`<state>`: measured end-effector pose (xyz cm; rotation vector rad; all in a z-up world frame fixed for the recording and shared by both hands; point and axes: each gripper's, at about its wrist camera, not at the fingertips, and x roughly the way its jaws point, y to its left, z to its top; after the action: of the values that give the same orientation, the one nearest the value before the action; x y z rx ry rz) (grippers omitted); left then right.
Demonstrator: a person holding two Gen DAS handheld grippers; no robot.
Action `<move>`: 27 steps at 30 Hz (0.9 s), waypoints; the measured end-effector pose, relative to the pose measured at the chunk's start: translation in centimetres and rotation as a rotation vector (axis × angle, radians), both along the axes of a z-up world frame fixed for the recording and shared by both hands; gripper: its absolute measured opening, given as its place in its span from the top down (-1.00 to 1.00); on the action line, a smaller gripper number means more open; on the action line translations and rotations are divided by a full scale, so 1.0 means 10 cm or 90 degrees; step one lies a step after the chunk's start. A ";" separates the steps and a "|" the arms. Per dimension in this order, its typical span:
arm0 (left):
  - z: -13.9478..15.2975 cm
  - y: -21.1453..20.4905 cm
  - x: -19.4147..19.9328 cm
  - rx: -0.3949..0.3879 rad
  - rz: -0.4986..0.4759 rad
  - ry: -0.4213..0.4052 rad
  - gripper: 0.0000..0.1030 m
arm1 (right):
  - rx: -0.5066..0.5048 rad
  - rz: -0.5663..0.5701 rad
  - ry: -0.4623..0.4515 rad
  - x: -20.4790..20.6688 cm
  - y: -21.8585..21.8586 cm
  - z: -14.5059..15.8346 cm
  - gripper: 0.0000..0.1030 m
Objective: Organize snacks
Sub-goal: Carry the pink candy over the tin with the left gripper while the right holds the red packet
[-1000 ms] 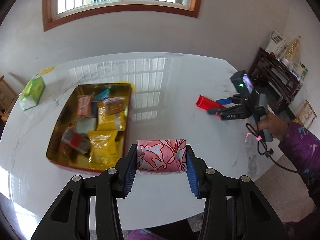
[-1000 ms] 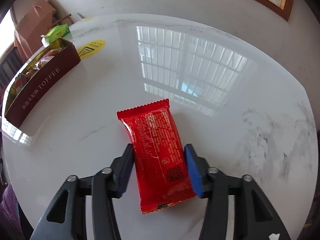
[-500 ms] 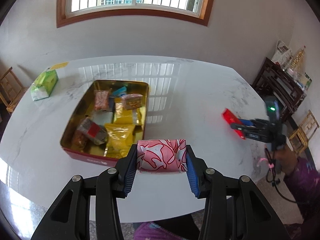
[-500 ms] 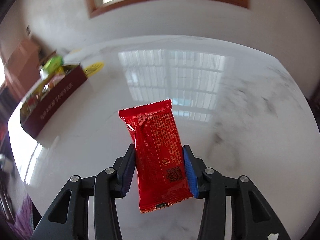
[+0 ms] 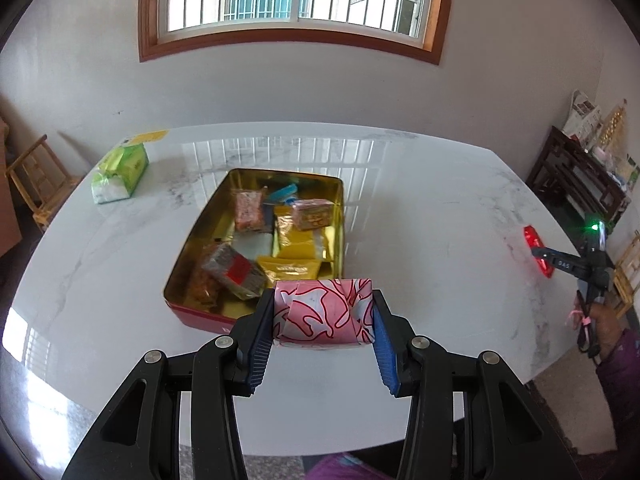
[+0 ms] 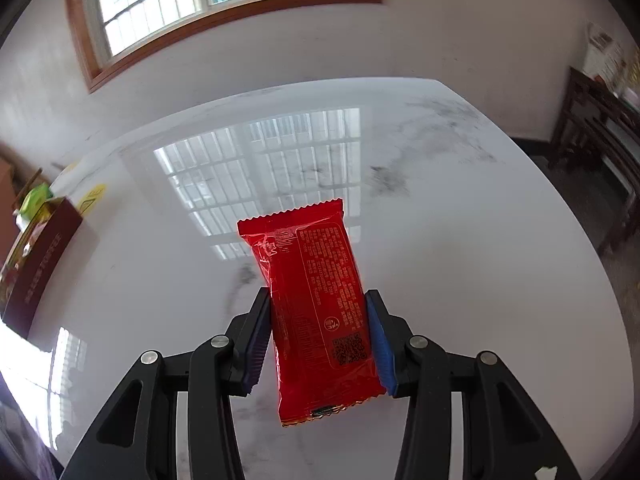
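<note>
Sitting near the tin (image 5: 340,200): tissue pack (image 5: 120,174).

Tin (image 6: 38,256) cut off by right wrist view's left edge, its lettering blurred, red packet's (image 6: 316,312) print too small to read, snacks under pink packet (image 5: 323,312) hidden.

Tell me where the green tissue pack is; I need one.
In the left wrist view, the green tissue pack lies on the table's far left, left of the snack tin.
</note>
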<state>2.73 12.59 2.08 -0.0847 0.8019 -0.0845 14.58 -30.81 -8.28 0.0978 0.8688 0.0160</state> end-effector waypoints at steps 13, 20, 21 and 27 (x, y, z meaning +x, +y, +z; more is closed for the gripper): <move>-0.16 0.18 0.49 0.072 0.008 -0.014 0.11 | -0.002 -0.036 -0.010 0.03 -0.03 -0.09 0.18; -0.34 0.16 0.78 0.106 0.009 -0.007 0.11 | 0.001 -0.041 -0.012 0.02 -0.03 -0.10 0.18; -0.36 0.16 0.82 0.108 0.009 -0.007 0.11 | 0.001 -0.042 -0.012 0.02 -0.02 -0.10 0.18; -0.42 0.20 1.06 0.120 0.004 -0.006 0.11 | -0.001 -0.044 -0.009 0.04 -0.01 -0.10 0.18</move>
<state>13.29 14.55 -2.15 0.0910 0.7961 -0.0025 14.95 -30.92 -9.26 0.1254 0.8506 -0.0484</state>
